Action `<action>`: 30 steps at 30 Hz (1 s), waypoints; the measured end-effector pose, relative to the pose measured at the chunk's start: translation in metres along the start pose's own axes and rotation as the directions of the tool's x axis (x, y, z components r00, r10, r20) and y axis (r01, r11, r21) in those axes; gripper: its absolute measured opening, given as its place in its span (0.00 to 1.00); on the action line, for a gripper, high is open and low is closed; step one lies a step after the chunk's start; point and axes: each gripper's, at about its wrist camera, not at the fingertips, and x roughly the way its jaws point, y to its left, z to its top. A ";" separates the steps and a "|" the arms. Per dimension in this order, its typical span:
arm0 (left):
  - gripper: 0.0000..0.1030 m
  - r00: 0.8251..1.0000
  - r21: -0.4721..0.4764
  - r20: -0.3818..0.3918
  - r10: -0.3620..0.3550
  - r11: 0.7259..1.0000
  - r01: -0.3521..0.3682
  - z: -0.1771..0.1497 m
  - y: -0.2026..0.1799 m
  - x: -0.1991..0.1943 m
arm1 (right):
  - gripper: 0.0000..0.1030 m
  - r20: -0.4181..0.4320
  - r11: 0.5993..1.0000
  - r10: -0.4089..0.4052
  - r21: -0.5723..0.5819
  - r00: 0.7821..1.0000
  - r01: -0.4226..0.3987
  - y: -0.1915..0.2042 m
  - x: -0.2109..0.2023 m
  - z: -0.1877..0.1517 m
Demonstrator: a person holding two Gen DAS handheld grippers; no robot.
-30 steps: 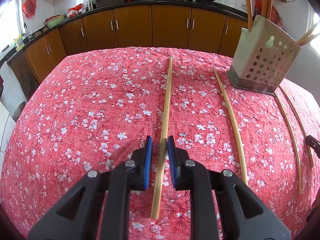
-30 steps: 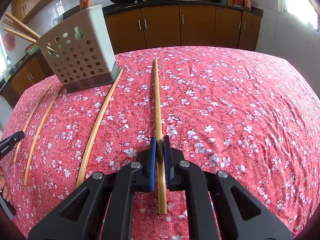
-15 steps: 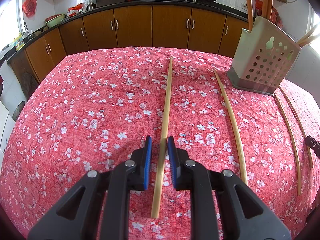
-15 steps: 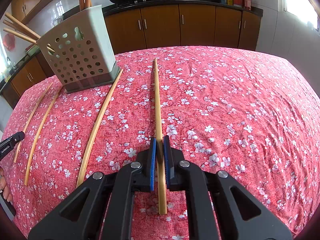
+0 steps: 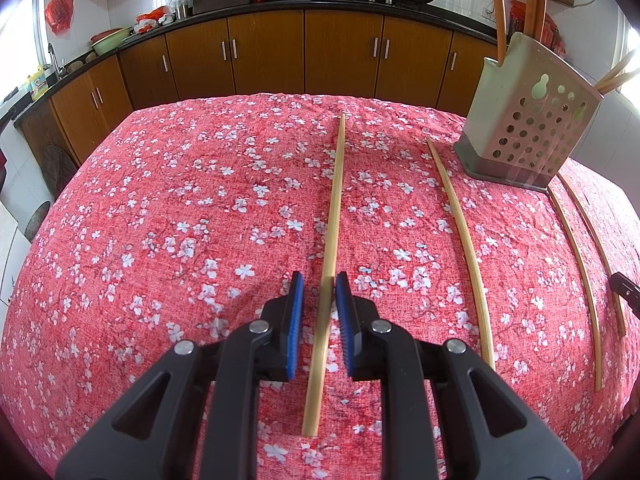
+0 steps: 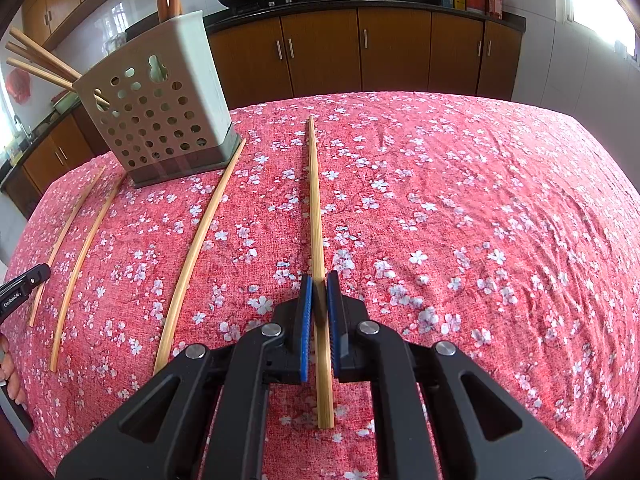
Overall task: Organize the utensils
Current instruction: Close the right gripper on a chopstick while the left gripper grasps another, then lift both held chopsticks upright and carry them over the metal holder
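Several bamboo chopsticks lie on the red flowered tablecloth. My left gripper [image 5: 319, 286] straddles one chopstick [image 5: 335, 200] near its close end, its blue pads a small gap away on each side, so it is open. My right gripper [image 6: 319, 288] is shut on another chopstick [image 6: 315, 200] near its close end; the stick points away along the cloth. A perforated grey utensil holder [image 5: 528, 120] with chopsticks in it stands at the far right in the left wrist view and at the far left in the right wrist view [image 6: 160, 120].
More chopsticks lie loose: one beside the holder [image 5: 460, 232], two further right [image 5: 576, 256]; in the right wrist view they lie at left [image 6: 196, 248] [image 6: 80, 256]. Kitchen cabinets [image 5: 304, 56] stand behind the table. The other gripper's tip shows at the frame edges [image 6: 24, 284].
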 end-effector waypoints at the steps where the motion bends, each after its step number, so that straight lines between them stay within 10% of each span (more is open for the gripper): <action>1: 0.18 1.000 0.000 0.000 0.000 1.000 0.000 0.000 0.000 0.000 | 0.08 0.000 1.000 0.000 0.000 1.000 0.000 0.000 0.000 0.000; 30: 0.08 1.000 -0.013 0.011 0.017 1.000 -0.017 -0.018 0.006 -0.021 | 0.08 0.033 0.999 0.008 0.039 0.999 -0.009 0.002 -0.020 -0.010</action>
